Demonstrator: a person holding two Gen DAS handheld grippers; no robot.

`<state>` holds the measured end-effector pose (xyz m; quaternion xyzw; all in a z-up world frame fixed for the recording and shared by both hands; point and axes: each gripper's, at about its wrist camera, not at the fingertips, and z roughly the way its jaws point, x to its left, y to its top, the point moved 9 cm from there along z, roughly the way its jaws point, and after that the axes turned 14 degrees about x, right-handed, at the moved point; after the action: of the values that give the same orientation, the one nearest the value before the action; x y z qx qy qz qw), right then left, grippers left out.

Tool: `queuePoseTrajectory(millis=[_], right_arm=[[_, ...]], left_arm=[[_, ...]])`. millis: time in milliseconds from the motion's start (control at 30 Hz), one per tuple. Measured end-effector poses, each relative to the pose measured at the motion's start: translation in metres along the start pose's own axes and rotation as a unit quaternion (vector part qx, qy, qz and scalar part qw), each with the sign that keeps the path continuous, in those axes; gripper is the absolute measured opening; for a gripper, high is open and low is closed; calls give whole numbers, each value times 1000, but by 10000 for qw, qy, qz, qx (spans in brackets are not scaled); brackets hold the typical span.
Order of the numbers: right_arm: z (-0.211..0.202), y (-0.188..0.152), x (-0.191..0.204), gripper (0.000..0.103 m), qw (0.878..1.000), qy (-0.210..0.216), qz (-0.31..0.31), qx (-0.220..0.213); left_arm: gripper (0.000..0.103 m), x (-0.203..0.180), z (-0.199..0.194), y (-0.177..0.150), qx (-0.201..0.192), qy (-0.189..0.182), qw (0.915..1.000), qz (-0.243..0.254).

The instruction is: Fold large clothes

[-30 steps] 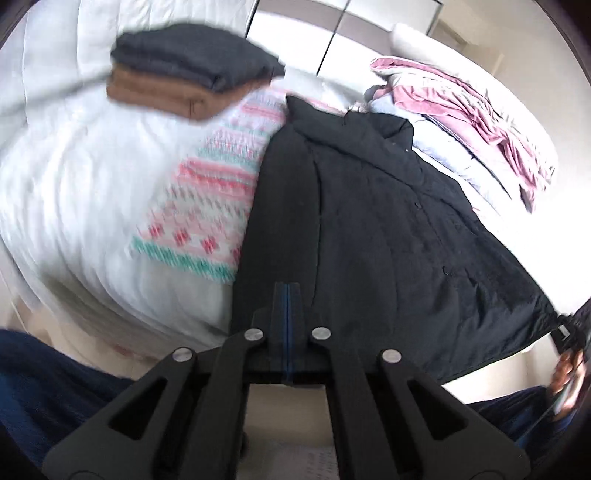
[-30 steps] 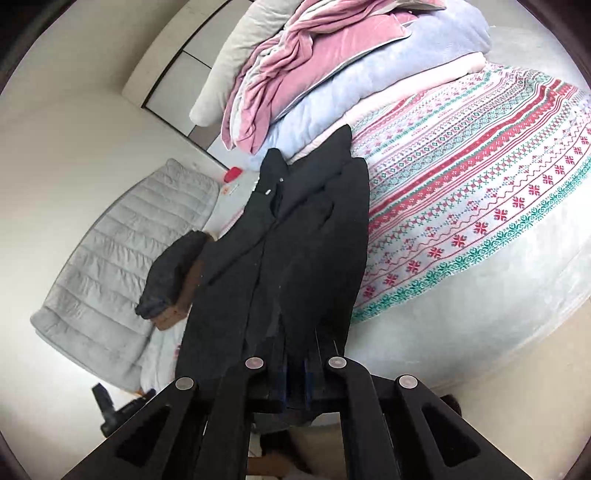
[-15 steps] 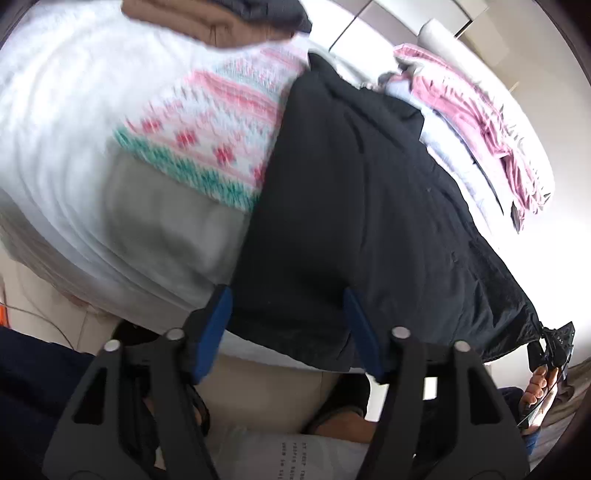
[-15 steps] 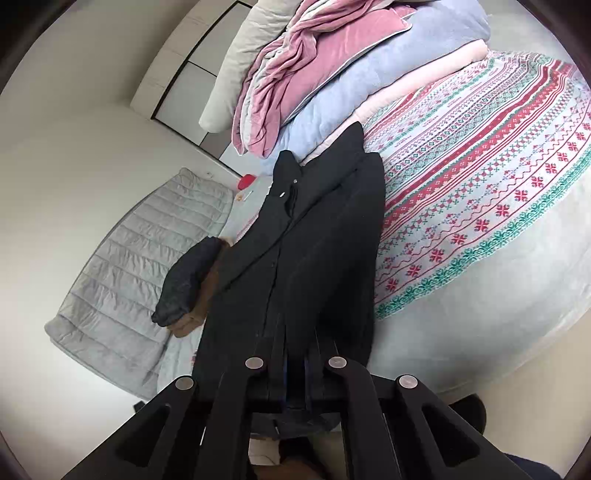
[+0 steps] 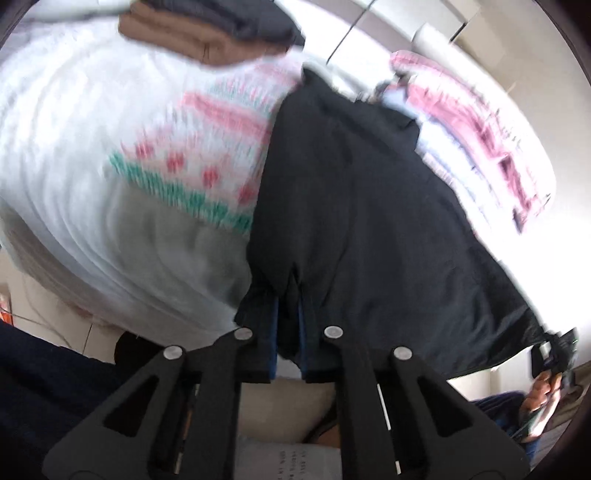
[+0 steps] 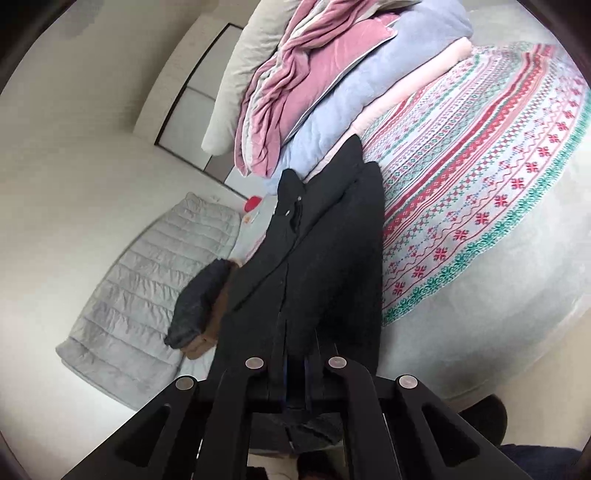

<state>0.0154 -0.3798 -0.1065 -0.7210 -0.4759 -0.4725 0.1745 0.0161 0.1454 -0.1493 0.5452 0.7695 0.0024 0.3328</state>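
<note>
At the near edge of the bed, the left gripper is closing, with a bunch of the black coat's hem between its fingers. The right gripper is clamped narrow on the same hem further along that edge. The coat lies lengthwise across the bed, collar toward the far side and hem hanging just over the near edge.

The likeliest trouble is a thin bite: the left fingers seem to hold only a small pinch of thick fabric, and the heavy coat could slip out once lifted. They may also have gathered just one layer, so the fold would drag unevenly and bunch. With the hem held at two points, a mismatched lift would skew the fold line. The coat could also pull the patterned blanket along under it.

Counted: one black coat, two grippers, one patterned blanket, one stack of two folded garments near the far left corner, one heap of pink and lilac bedding at the far side, one grey quilted cover.
</note>
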Motion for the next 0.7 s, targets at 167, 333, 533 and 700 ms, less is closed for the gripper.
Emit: queuePoseTrajectory(millis=[167, 333, 533, 700], right_arm=[[-20, 18, 12, 5, 9996, 152, 116, -213], [-35, 49, 29, 5, 9989, 201, 175, -389], [-18, 87, 58, 5, 9989, 68, 269, -371], [-23, 108, 81, 5, 9984, 103, 214, -521]], left_arm=[[8, -28, -57, 24, -422, -403, 9983, -14], [8, -46, -59, 34, -248, -373, 9990, 69], [8, -67, -57, 68, -105, -320, 9990, -278], [8, -71, -84, 86, -249, -239, 9983, -480]])
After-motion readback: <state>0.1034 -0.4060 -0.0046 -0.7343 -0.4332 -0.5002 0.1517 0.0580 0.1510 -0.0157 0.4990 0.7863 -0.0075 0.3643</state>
